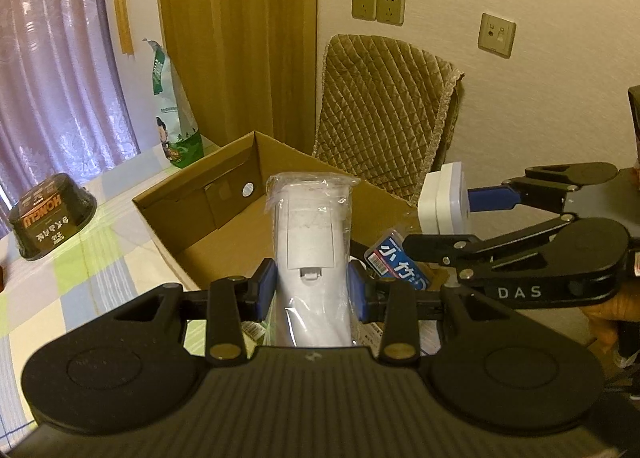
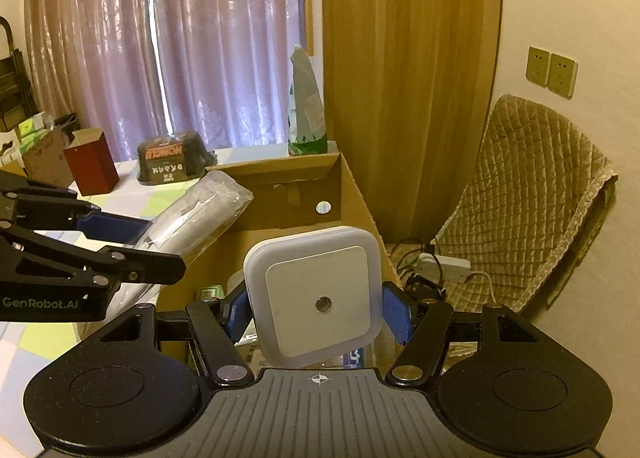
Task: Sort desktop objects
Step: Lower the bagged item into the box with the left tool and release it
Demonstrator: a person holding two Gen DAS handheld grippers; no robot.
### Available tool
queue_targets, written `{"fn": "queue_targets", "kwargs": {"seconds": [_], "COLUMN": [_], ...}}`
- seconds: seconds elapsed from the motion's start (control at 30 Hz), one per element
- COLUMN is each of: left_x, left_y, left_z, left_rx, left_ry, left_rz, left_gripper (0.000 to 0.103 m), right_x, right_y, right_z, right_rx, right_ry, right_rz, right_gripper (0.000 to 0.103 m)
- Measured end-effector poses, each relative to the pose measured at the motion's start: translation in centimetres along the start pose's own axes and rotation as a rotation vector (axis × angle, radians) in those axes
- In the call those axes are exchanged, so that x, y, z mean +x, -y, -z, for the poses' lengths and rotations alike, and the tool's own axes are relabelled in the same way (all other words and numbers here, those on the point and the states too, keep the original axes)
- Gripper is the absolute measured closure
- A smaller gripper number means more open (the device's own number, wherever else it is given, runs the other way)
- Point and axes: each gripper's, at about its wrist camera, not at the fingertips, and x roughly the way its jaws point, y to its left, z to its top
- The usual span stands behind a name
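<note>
The left gripper (image 1: 312,290) points forward and level over the near edge of the open cardboard box (image 1: 224,194), its blue pads pinching a white device wrapped in clear plastic (image 1: 310,234) that sticks up and out ahead of the fingers. The right gripper (image 2: 316,314) reaches in from the right side, also over the box, clamping a square white night light (image 2: 316,294) by its two sides, front face toward the camera. A blue packet (image 1: 396,262) lies inside the box near its right wall. A dark bowl (image 1: 52,214) sits upside down toward the far left edge of the checked tablecloth (image 1: 80,278).
</note>
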Motion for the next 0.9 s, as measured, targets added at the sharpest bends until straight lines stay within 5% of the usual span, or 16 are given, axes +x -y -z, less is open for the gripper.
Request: {"fn": "queue_targets", "kwargs": {"seconds": [0.9], "left_x": [7.0], "left_y": [-1.9], "left_z": [-0.7], "left_rx": [-0.034], "left_ry": [-0.055], "left_rz": [-0.003], "left_gripper": [0.07], "right_x": [6.1], "right_y": [1.3], "right_z": [0.1], "right_rx": [-0.007], "right_ry": [-0.076], "right_rz": [-0.011], "right_gripper": [0.037]}}
